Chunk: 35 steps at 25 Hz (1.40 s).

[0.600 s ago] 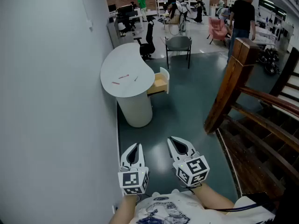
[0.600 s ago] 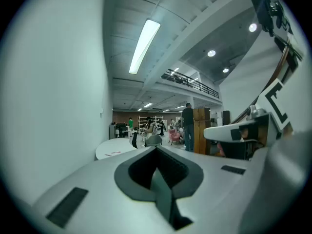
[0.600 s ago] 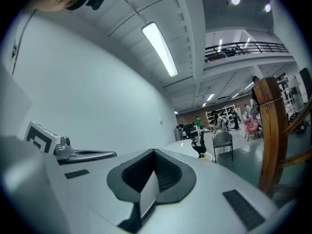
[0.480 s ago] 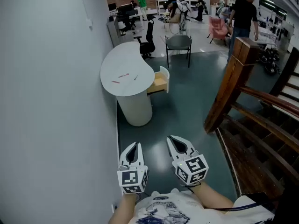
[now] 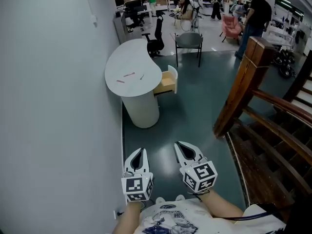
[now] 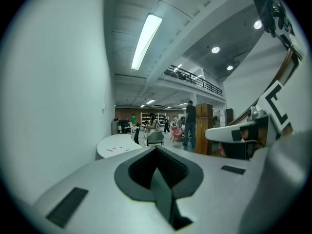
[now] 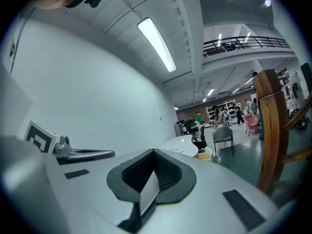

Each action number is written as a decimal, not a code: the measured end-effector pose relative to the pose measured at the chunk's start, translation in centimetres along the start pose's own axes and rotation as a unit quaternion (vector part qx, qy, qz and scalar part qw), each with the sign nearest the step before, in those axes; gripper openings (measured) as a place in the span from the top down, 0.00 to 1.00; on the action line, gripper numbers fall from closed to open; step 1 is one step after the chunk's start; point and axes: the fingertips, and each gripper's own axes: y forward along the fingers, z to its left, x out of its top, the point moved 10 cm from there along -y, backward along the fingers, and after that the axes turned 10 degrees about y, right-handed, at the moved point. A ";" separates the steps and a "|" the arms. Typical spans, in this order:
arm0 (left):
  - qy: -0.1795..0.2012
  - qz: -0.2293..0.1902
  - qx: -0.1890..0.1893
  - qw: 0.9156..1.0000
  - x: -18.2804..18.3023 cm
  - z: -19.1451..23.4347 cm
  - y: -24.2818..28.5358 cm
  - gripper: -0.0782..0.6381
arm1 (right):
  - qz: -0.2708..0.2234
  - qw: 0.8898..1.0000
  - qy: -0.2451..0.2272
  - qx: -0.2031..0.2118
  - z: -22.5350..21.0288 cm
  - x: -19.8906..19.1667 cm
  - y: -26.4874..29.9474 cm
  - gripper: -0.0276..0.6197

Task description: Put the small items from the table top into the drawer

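White, marker-cubed left gripper [image 5: 138, 151] and right gripper [image 5: 182, 145]; blue-printed white T-shirt [image 5: 168, 222].

Cool, even light falls from a long fluorescent ceiling tube [image 6: 146, 40] and small round recessed spotlights [image 6: 215, 49], and no hard shadows show. In the head view the dark wooden staircase [image 5: 273, 150] at the right lies dim. Both gripper views bulge like a fisheye and go black at the corners. Up close, the white left tongs [image 6: 156, 149] and right tongs [image 7: 153, 151] look soft.
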 end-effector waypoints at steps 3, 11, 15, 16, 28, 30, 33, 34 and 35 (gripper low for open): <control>0.000 -0.001 0.004 1.000 -0.2 -0.6 0.3 0.86 | 0.002 1.000 -0.001 0.006 -0.8 0.0 0.0 0.92; 0.003 0.008 0.004 1.000 -1.1 -2.0 0.8 0.86 | 0.003 1.000 0.009 0.013 -2.7 -0.4 -0.4 0.92; 0.003 0.004 0.003 1.000 -0.9 -1.7 2.2 0.86 | 0.003 1.000 0.013 0.018 -3.4 -0.4 0.4 0.93; 0.002 0.003 0.001 1.000 -0.8 -1.7 2.6 0.86 | 0.003 1.000 0.014 0.018 -3.7 -0.3 0.7 0.93; 0.005 0.003 -0.019 1.000 -1.4 3.0 12.8 0.86 | 0.023 1.000 0.016 0.002 -7.9 0.5 10.5 0.93; 0.004 0.005 -0.018 1.000 -1.3 4.6 15.0 0.86 | 0.027 0.999 0.017 0.004 -8.4 1.0 13.0 0.92; -0.001 0.011 -0.015 1.000 -1.0 7.3 18.0 0.86 | 0.035 0.999 0.019 0.008 -8.9 1.7 16.8 0.92; -0.002 0.011 -0.015 1.000 -0.8 8.2 18.9 0.86 | 0.037 0.999 0.018 0.009 -8.9 2.0 18.0 0.93; -0.002 0.011 -0.016 1.000 -0.6 9.0 19.8 0.86 | 0.038 0.999 0.017 0.009 -8.9 2.4 19.2 0.93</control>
